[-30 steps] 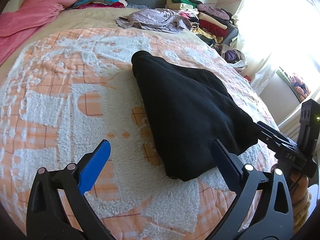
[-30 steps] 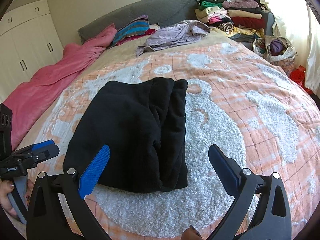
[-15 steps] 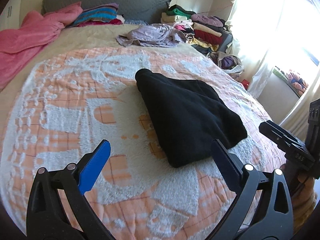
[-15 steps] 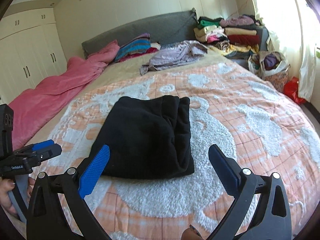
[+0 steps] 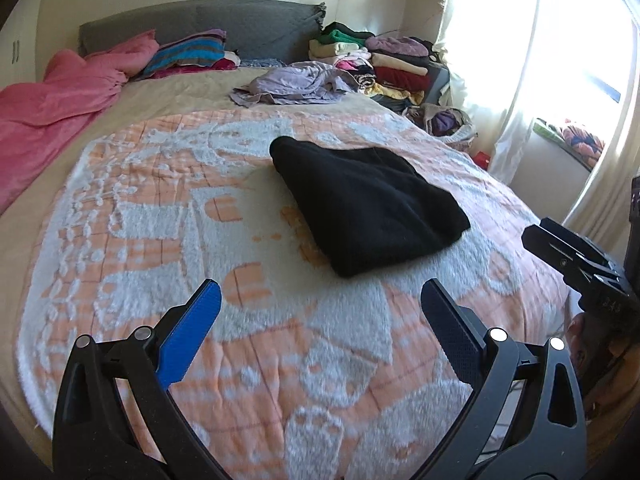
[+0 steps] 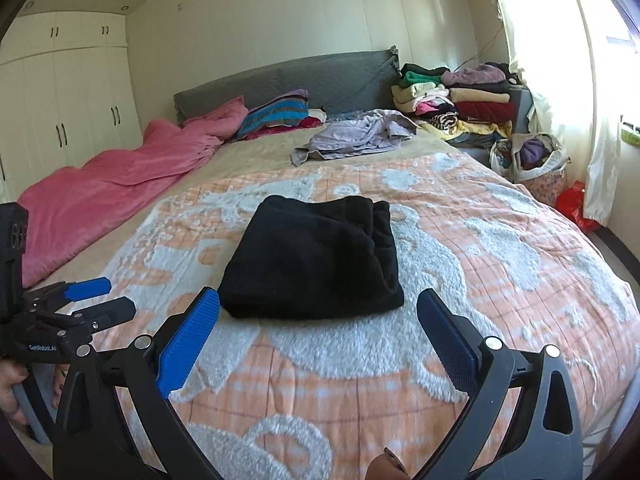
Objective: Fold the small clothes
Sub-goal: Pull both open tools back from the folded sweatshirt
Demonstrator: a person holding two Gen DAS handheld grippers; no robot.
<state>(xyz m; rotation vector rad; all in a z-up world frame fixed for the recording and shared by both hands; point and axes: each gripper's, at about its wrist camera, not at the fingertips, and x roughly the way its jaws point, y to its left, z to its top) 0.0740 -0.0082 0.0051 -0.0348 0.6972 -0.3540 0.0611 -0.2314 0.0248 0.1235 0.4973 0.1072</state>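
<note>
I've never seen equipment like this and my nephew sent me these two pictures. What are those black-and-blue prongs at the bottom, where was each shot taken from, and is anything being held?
No robot here: a person holds a two-fingered tool in each hand, each with its own wide-angle camera looking along the jaws. One picture comes from the left gripper, the other from the right gripper. Each camera also catches the other tool at its edge. Both stand open and hold nothing. On the orange-and-white bedspread lies a folded black garment, apart from both tools. Further back are a lilac heap of clothes, a pink blanket and stacked folded laundry.
</note>
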